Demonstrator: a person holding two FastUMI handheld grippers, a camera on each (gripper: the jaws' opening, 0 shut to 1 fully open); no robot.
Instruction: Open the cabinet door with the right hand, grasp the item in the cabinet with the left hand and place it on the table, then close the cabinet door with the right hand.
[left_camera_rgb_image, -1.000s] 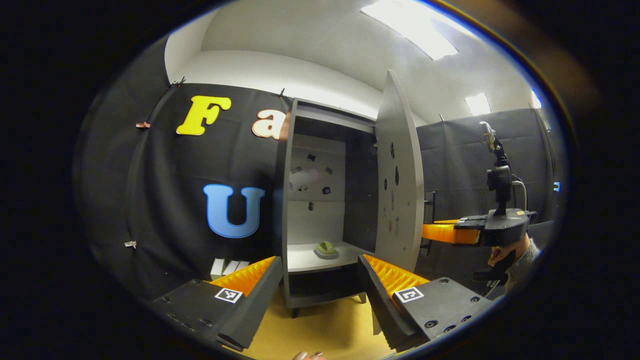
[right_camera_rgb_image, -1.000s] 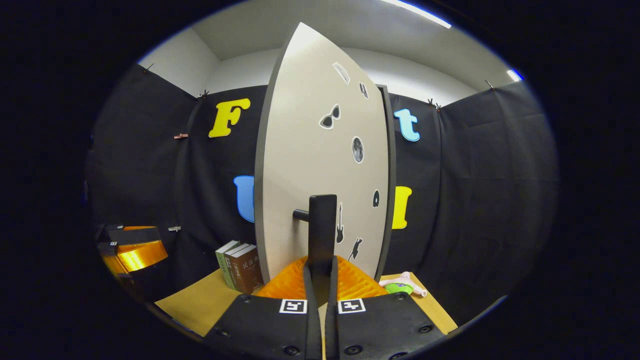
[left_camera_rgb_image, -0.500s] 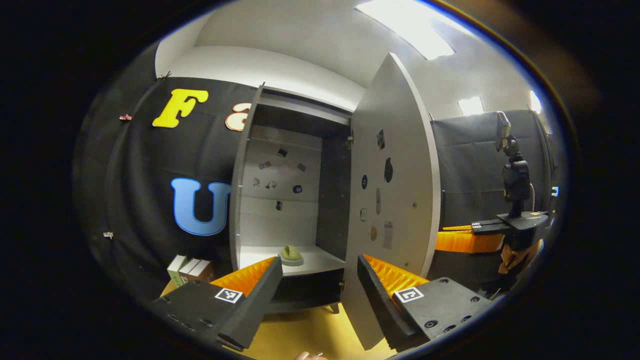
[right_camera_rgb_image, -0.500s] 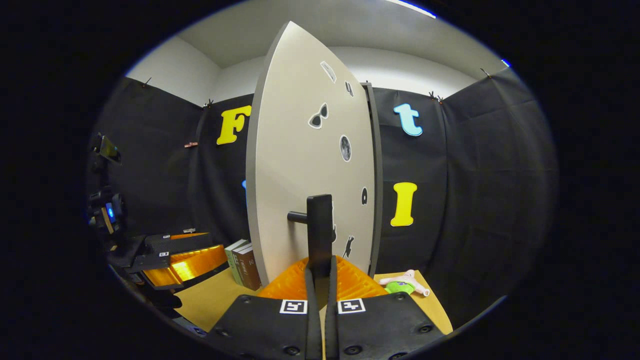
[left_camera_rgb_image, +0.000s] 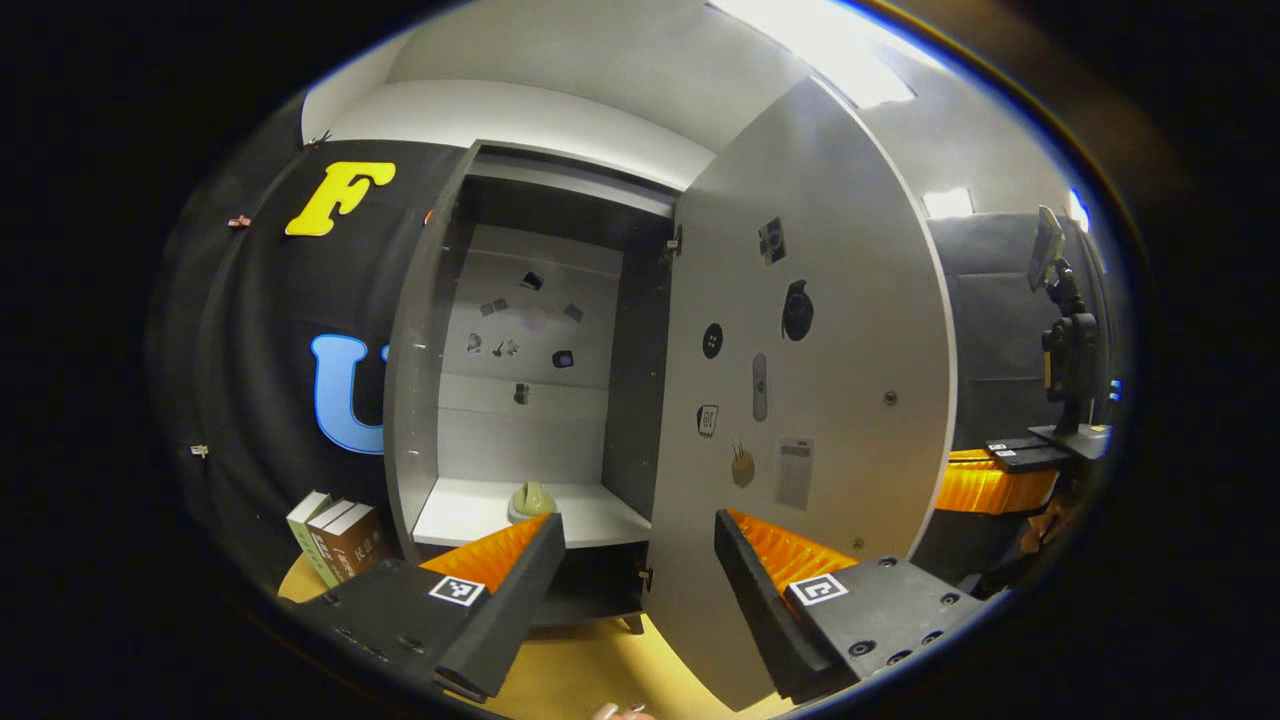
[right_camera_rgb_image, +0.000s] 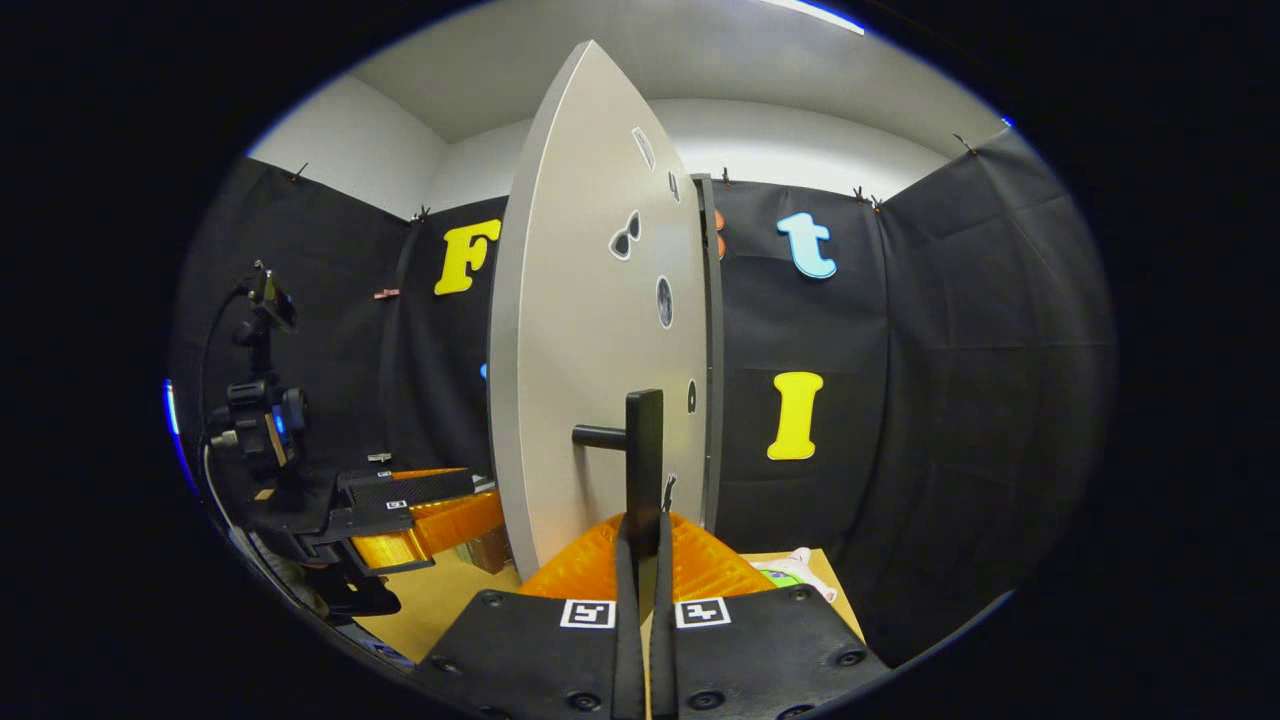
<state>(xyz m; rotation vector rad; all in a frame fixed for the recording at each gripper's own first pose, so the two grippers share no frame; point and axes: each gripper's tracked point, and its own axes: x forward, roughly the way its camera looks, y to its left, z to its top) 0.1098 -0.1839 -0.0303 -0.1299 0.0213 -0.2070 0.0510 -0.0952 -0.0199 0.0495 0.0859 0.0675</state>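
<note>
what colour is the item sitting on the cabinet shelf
Pale yellow-green; the item sits on the white cabinet shelf, seen best in the left gripper view.

Cabinet door (left_camera_rgb_image: 800, 380) swung wider — left gripper (left_camera_rgb_image: 640, 545) nearer.

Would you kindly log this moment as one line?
door: open | right gripper: shut on handle | left gripper: open, facing shelf | item: on shelf

The cabinet (left_camera_rgb_image: 420, 330) is grey; its door (left_camera_rgb_image: 810, 300) is pale grey with small dark stickers. The item (left_camera_rgb_image: 532, 498) is pale green, the table (left_camera_rgb_image: 590, 665) yellow, the books (left_camera_rgb_image: 335, 535) green and brown.
</note>
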